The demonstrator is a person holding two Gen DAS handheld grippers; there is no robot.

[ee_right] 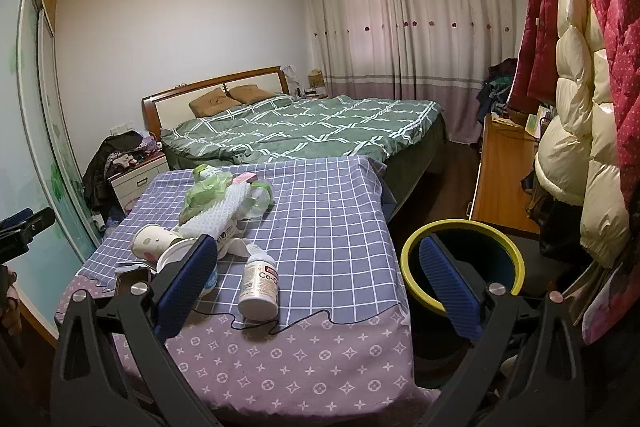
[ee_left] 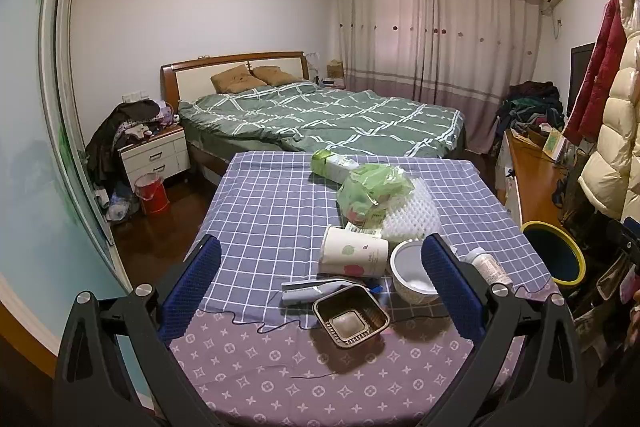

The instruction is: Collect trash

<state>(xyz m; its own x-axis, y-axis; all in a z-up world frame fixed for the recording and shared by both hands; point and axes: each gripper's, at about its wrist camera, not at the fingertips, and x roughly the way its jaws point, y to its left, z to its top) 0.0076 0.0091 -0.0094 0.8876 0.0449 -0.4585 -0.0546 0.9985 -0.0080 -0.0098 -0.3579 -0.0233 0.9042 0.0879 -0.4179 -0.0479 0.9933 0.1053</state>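
Trash lies on a table with a purple checked cloth (ee_left: pixel 260 211): a brown plastic tray (ee_left: pixel 351 315), a tipped paper cup (ee_left: pixel 354 255), a white bowl (ee_left: pixel 412 277), a white pill bottle (ee_right: pixel 259 283), a green plastic bag (ee_left: pixel 372 191), white foam netting (ee_left: pixel 412 214) and a green-white carton (ee_left: pixel 332 165). A yellow-rimmed bin (ee_right: pixel 462 265) stands right of the table. My left gripper (ee_left: pixel 320 287) is open and empty above the tray and cup. My right gripper (ee_right: pixel 320 283) is open and empty, between the bottle and the bin.
A bed with a green quilt (ee_left: pixel 320 115) stands behind the table. A white nightstand (ee_left: pixel 156 153) and red bucket (ee_left: pixel 152 193) are at the left. A wooden desk (ee_right: pixel 504 171) and hanging coats (ee_right: pixel 580 87) are at the right. A thin black cord (ee_right: pixel 280 327) lies on the cloth.
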